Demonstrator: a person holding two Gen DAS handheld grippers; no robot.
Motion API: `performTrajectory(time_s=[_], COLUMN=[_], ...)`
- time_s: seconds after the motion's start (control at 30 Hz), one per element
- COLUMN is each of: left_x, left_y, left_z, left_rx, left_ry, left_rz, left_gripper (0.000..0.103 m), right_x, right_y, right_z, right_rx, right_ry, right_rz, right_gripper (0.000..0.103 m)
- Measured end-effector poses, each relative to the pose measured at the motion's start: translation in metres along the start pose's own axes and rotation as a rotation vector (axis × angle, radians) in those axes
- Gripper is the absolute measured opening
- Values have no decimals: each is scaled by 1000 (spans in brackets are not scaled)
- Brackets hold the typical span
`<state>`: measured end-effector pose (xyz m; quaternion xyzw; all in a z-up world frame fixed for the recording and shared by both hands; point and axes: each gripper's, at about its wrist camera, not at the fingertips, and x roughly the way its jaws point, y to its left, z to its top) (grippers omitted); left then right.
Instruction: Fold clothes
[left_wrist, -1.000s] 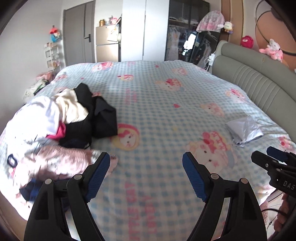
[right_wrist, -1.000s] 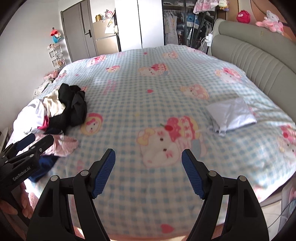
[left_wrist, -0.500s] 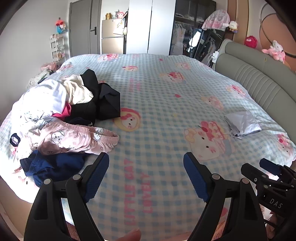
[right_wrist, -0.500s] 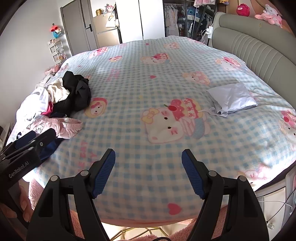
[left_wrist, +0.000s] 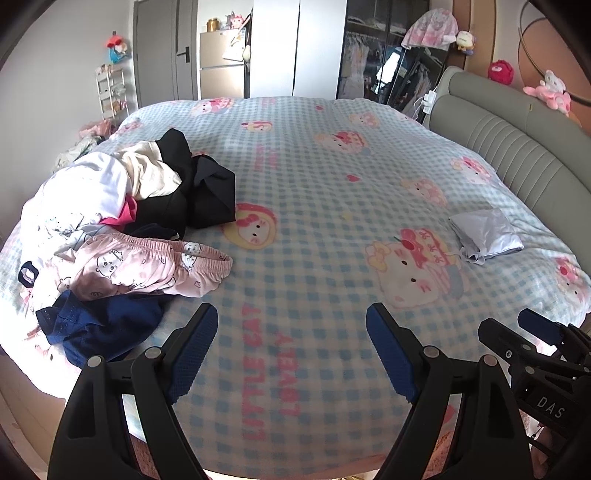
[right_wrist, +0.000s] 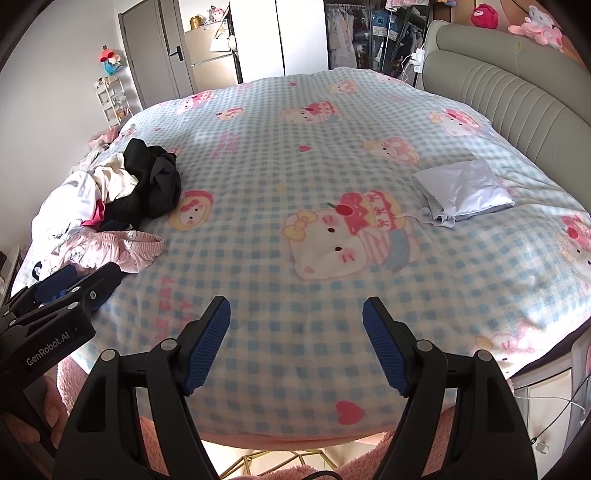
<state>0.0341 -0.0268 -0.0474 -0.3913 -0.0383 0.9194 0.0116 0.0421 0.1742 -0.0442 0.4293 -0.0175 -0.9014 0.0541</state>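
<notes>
A heap of unfolded clothes lies on the left of the bed: pink printed pyjama bottoms, a navy garment, black clothes and white and cream pieces. A folded silvery-grey garment rests on the right side. My left gripper hovers open above the front of the bed, to the right of the navy garment. My right gripper is open over the bed's front edge, holding nothing.
The bed has a blue checked cartoon-cat blanket and a grey padded headboard on the right. Wardrobes, a door and a small shelf stand beyond the bed. A pink fluffy rug lies below the front edge.
Both grippers have pulled back from the bed, so more of the front edge and the clothes heap shows. The jaws stay open. No garment has moved.
</notes>
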Motion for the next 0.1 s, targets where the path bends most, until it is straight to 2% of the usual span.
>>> performTrajectory(time_s=[0.1], left_x=[2], left_y=[0], left_z=[0], left_rx=[5], left_ry=[5], left_rz=[2], left_gripper=[85], right_x=[1], right_y=[2], right_z=[-1], right_rx=[3], right_ry=[4], right_rz=[2], right_gripper=[76])
